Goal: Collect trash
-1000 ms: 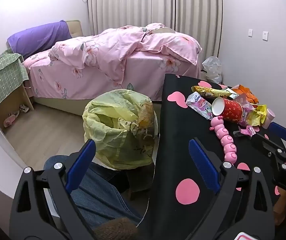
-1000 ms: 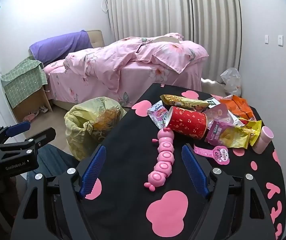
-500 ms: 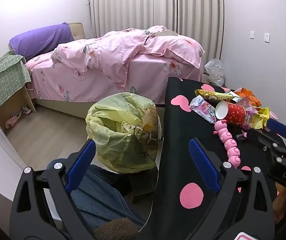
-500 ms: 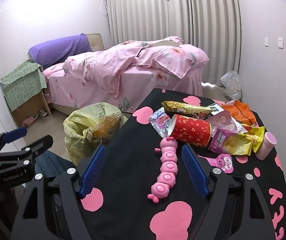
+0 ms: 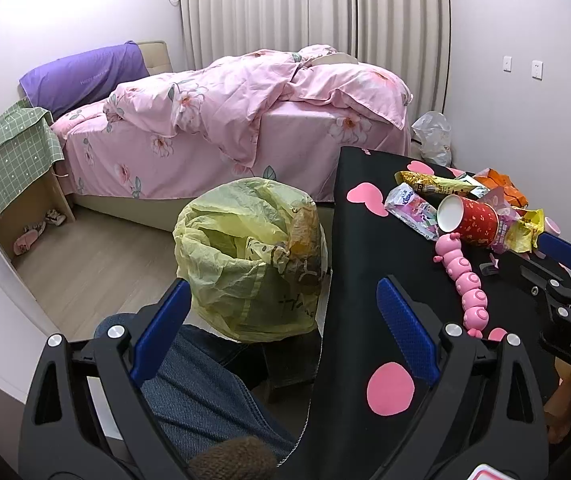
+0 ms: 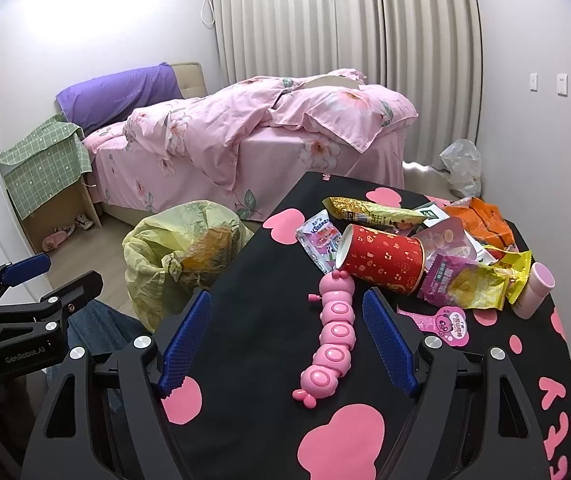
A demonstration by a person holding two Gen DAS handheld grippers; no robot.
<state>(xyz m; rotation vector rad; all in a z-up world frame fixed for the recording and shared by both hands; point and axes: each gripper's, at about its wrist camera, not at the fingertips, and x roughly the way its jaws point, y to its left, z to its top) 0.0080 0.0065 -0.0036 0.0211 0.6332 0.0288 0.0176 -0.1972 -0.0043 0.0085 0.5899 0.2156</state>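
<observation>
Blue-padded black right gripper point(image 6: 285, 340) hangs with jaws wide apart and empty over the black tablecloth with pink shapes point(image 6: 253, 320), the pink segmented plastic caterpillar toy point(image 6: 331, 336) lying between its fingers at 12 o'clock; the blue-padded black left gripper point(image 5: 281, 328), equally spread and empty, sits above a denim-clad knee point(image 5: 205, 392). Past the toy's head a red paper cup with gold print point(image 6: 381, 260) lies on its side, touching a heap of snack wrappers point(image 6: 461, 272) at 1 o'clock. Off the table's edge at 10 o'clock stands the yellow plastic-lined trash bin point(image 6: 181, 256), with a pink floral bed point(image 6: 253, 140) beyond.
</observation>
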